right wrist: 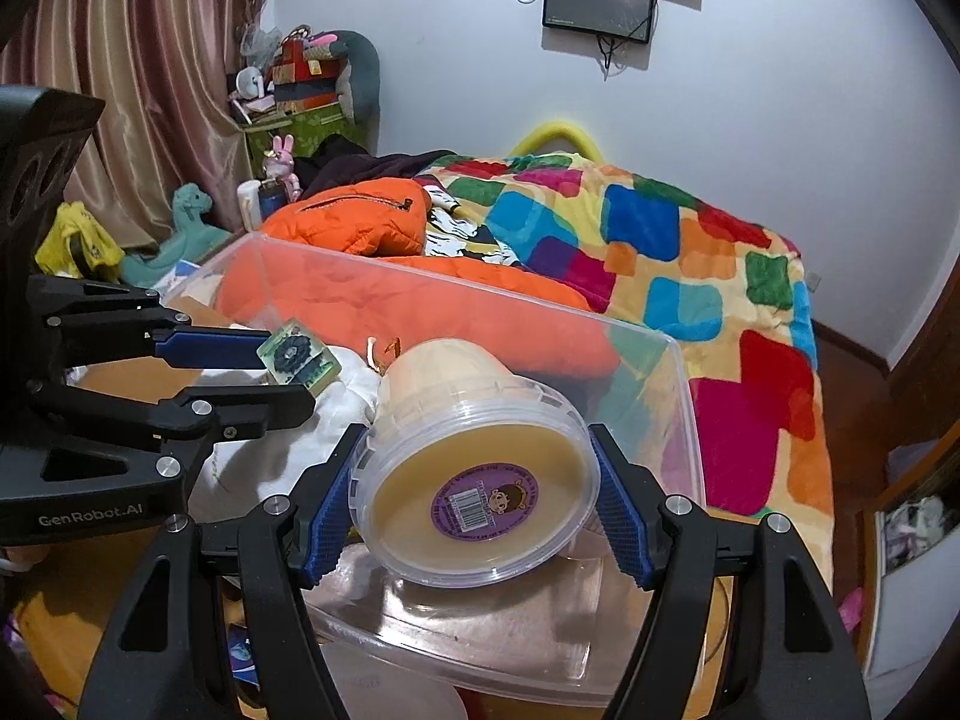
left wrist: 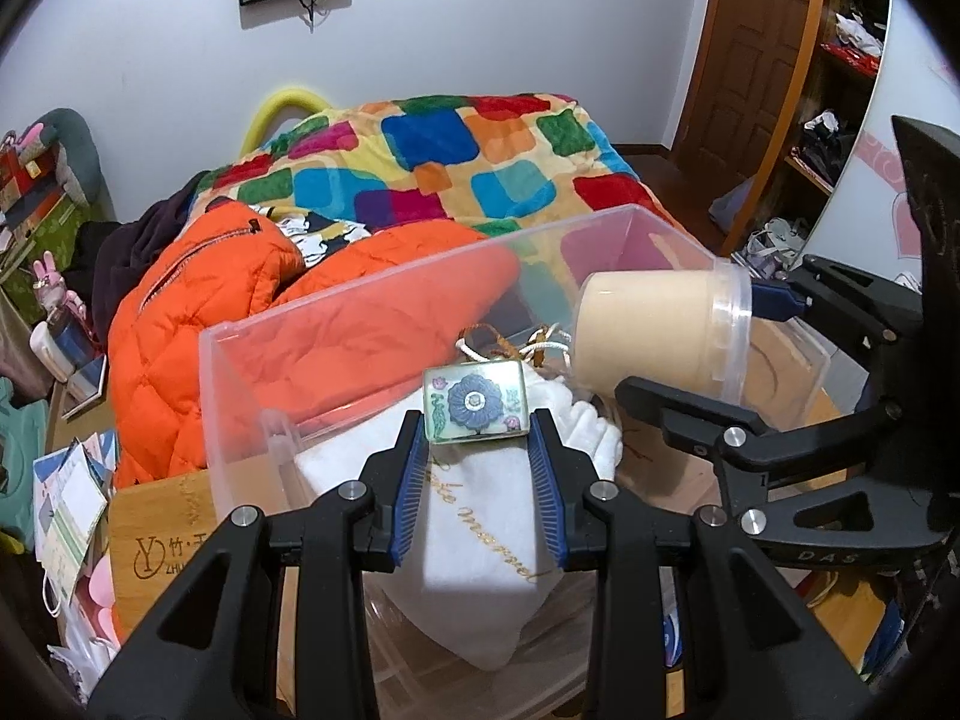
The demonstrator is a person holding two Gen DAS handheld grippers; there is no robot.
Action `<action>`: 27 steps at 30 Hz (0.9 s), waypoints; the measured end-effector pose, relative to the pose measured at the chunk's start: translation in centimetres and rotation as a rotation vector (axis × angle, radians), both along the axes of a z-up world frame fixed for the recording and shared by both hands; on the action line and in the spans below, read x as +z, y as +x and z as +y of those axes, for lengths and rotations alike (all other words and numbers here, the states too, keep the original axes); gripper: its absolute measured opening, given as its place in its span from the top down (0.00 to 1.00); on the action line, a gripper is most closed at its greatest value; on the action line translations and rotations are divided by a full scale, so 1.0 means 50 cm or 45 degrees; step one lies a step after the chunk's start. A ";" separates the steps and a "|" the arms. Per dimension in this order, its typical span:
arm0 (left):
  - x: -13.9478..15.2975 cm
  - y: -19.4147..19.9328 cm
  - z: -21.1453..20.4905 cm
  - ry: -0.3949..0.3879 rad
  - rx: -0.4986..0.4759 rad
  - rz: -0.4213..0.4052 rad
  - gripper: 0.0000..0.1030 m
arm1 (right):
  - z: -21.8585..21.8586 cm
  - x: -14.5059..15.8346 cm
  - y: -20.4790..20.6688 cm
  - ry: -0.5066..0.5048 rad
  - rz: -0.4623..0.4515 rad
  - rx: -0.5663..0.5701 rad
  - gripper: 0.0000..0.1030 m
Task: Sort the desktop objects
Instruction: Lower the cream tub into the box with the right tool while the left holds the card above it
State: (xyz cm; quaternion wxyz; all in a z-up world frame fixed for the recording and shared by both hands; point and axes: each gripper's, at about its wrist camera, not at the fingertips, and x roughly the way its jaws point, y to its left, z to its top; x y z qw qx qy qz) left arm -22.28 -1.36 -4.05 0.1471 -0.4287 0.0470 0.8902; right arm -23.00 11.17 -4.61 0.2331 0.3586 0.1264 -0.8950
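My left gripper (left wrist: 477, 435) is shut on a small clear block with a blue flower (left wrist: 476, 400) and holds it over the clear plastic bin (left wrist: 252, 360). It also shows in the right wrist view (right wrist: 298, 361). My right gripper (right wrist: 477, 495) is shut on a cream-filled clear tub (right wrist: 480, 468), lid towards the camera, tilted over the same bin (right wrist: 678, 396). The tub shows in the left wrist view (left wrist: 660, 330) at the right. A white cloth pouch with gold lettering (left wrist: 474, 540) lies in the bin under the block.
The bin stands on a wooden desk (left wrist: 162, 534). Behind it is a bed with an orange jacket (left wrist: 198, 312) and a colourful blanket (left wrist: 456, 150). Papers (left wrist: 72, 504) lie at the left. A door (left wrist: 756, 60) and shelves are at the right.
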 end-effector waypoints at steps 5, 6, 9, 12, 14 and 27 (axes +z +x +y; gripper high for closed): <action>-0.001 0.004 0.002 -0.011 0.000 0.013 0.67 | -0.009 0.002 0.003 -0.003 -0.003 0.021 0.35; -0.002 0.005 0.003 -0.015 -0.002 0.017 0.67 | -0.013 0.001 0.004 0.005 0.005 0.021 0.35; -0.004 0.006 0.004 -0.020 -0.007 0.026 0.67 | -0.014 0.000 0.005 -0.003 0.006 0.018 0.35; -0.005 0.005 0.004 -0.016 -0.010 0.029 0.67 | -0.011 -0.001 0.004 -0.008 0.003 0.001 0.35; -0.005 0.007 0.006 -0.024 -0.011 0.035 0.67 | -0.009 0.000 0.002 0.000 0.006 -0.009 0.35; -0.003 0.013 -0.001 0.005 -0.031 0.058 0.60 | -0.001 0.013 0.021 -0.004 0.037 -0.042 0.34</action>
